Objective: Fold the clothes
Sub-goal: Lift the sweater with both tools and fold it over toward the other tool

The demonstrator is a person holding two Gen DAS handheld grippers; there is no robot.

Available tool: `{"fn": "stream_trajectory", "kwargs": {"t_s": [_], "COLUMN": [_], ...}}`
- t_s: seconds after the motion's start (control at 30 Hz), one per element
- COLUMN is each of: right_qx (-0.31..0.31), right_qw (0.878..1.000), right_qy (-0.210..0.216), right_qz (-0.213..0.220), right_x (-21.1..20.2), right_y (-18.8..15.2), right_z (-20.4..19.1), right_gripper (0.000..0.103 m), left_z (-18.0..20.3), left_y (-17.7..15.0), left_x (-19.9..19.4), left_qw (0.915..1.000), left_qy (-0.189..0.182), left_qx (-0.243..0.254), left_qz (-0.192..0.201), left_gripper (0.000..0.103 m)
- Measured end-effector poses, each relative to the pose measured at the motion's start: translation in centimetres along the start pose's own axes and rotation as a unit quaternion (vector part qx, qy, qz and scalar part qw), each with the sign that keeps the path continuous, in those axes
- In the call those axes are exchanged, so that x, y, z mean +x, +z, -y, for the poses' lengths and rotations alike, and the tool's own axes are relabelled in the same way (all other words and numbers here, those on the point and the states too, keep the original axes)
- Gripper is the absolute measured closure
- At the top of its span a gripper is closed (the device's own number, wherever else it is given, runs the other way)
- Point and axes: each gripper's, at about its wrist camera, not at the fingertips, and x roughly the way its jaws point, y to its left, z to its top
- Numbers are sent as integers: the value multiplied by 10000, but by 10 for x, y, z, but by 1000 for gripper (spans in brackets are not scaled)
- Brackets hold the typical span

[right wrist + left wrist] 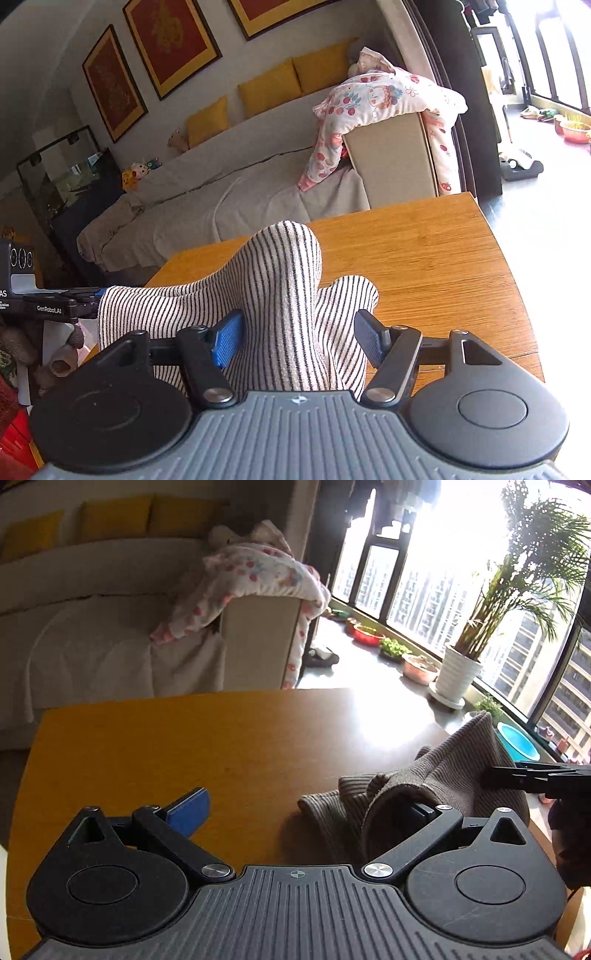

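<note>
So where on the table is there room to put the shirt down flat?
The table is bare from the shirt out to the far edge by the sofa. It is crowded at the near corner, where the shirt bunches around the left tool.
</note>
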Motion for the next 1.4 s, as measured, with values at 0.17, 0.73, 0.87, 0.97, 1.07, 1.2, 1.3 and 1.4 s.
{"fn": "stream_trajectory", "kwargs": {"t_s": [0.17, 0.73, 0.87, 0.97, 1.07, 1.2, 1.3, 1.4], "right_qx": [-179, 43, -67, -149, -231, -500, -546, -466], "right_qw": [9998, 9998, 9991, 9980, 9964, 9977, 9983, 9983], "right_qy": [-105, 197, 420, 587, 753, 385, -171, -339], "right_qz": [76, -69, 80, 191, 303, 239, -72, -115], "right_x": [1, 3, -14, -27, -40, -17, 18, 33], "right_y": [-2, -18, -7, 1, 10, 26, 22, 15], "right_z": [-6, -10, -16, -21, -25, -22, -9, 0], "right_gripper": [38, 68, 73, 75, 75, 75, 72, 69], "left_z": [-15, 56, 63, 71, 73, 60, 43, 26], "left_y": [-16, -46, -55, -56, -47, -34, -34, -32], "left_x": [-17, 41, 27, 9, -10, -11, 0, 3], "left_qw": [9884, 9814, 9745, 9670, 9620, 9701, 9857, 9946], "left_qy": [-1446, -1809, -2094, -2430, -2679, -2409, -1643, -905], "left_qx": [-433, -128, -149, -41, 15, 14, -68, -14], "left_qz": [-141, -633, -799, -764, -529, -293, -373, -514], "left_gripper": [0, 33, 52, 60, 60, 58, 58, 56]}}
